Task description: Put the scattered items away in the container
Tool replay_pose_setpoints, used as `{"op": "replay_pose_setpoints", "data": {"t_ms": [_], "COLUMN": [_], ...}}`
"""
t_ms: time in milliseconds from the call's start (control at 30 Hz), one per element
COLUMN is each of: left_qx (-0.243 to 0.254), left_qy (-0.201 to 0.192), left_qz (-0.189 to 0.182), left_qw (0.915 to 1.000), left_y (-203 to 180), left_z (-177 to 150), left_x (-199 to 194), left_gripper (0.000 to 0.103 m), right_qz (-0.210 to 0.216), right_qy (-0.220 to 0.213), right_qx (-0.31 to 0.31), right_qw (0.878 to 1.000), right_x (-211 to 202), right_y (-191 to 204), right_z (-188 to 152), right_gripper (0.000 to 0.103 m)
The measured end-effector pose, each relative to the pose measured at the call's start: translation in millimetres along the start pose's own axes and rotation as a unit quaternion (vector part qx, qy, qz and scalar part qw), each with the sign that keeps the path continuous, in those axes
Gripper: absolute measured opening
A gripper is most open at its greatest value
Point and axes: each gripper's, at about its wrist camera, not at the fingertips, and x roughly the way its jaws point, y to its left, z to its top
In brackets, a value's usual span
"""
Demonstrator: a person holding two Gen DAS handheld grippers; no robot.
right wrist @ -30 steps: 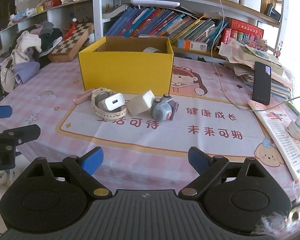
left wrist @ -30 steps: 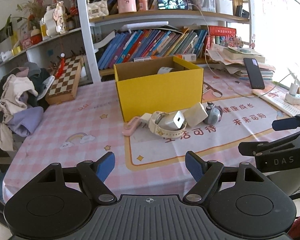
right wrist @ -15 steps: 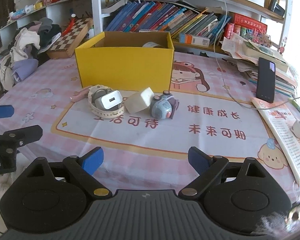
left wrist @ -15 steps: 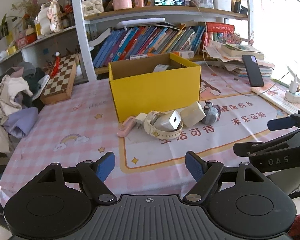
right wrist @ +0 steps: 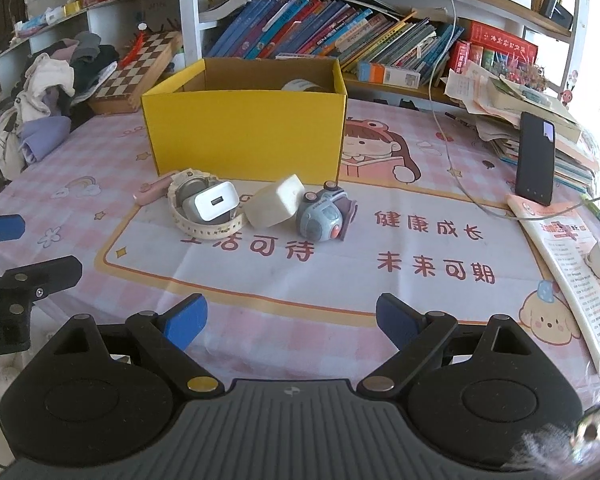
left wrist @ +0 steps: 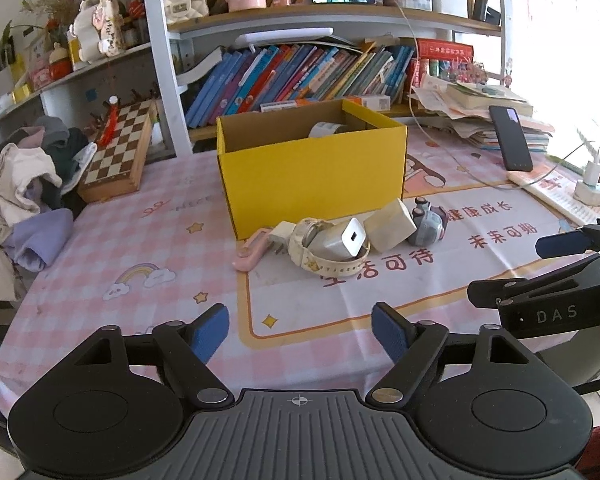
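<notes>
The left gripper (left wrist: 300,330) has spread its jaws slightly wider, still opening over bare tablecloth (left wrist: 148,240). The right gripper (right wrist: 291,322) stays wide and empty, near of the yellow box (right wrist: 244,136).

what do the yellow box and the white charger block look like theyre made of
Yellow box: likely cardboard, matte yellow outside, raw brown inner walls, thin folded edges. White charger block: looks like hard plastic, smooth and slightly glossy, with rounded corners and a moulded port.
</notes>
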Motion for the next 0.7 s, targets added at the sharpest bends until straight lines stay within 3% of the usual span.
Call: {"op": "replay_pose_setpoints", "data": {"t_ms": [700], "left_qx": [0.0], "left_qy": [0.006], "left_qz": [0.003], "left_qw": [1.0], "left_y": [3], "left_z": [0], "left_x": [6], "left_gripper": [0.094], "right_qz": [0.006], "right_qy": [0.011], "right_qx": [0.003], "right_qw": [1.0], "right_x": [11], "right_y": [2], "right_z": [6], "right_gripper": [0.092]}}
